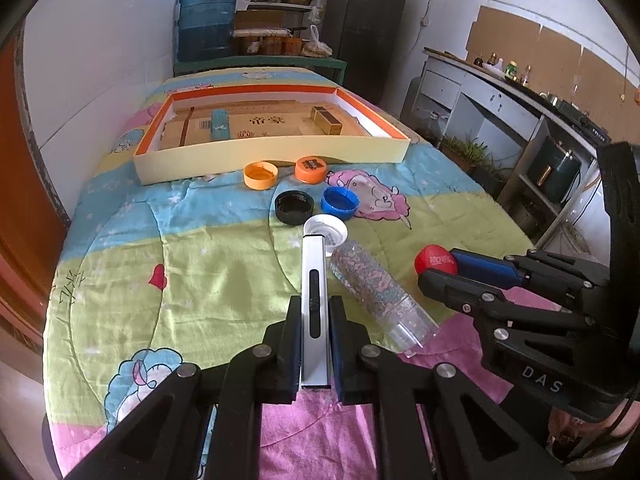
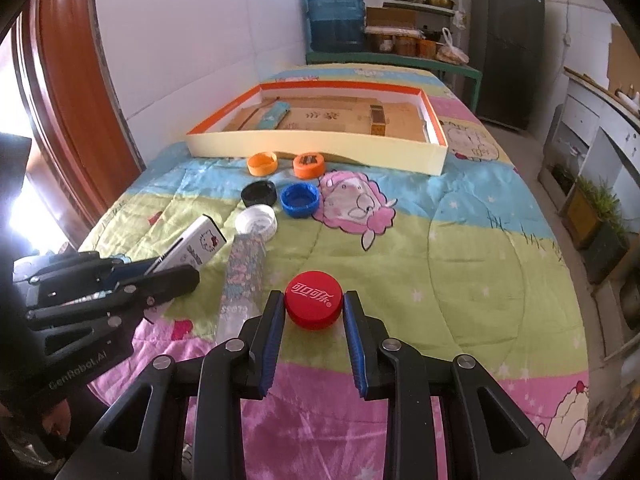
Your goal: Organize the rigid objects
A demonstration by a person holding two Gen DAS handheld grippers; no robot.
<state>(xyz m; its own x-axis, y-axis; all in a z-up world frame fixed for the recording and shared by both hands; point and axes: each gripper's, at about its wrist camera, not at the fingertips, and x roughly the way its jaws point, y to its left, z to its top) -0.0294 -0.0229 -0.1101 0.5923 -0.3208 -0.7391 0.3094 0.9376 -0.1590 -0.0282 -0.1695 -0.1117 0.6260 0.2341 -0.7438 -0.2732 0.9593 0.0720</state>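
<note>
My left gripper (image 1: 315, 304) is shut on a flat white Hello Kitty box (image 1: 315, 300), which also shows in the right wrist view (image 2: 198, 246). My right gripper (image 2: 313, 300) is shut on a red bottle cap (image 2: 314, 304); the cap also shows in the left wrist view (image 1: 435, 260). A clear patterned bottle (image 1: 378, 294) lies on the quilt between the grippers. Beyond it lie a white cap (image 1: 334, 229), a black cap (image 1: 294, 207), a blue cap (image 1: 339, 203) and two orange caps (image 1: 260, 175) (image 1: 311, 168). An orange-rimmed shallow box (image 1: 272, 158) sits behind them.
The shallow box holds flattened cardboard, a teal packet (image 1: 221, 123) and a small brown box (image 1: 327, 119). The cartoon quilt (image 1: 200, 264) covers the table. A white wall is at the left; shelves with a blue water jug (image 1: 206, 20) and a dark fridge (image 1: 366, 28) stand behind.
</note>
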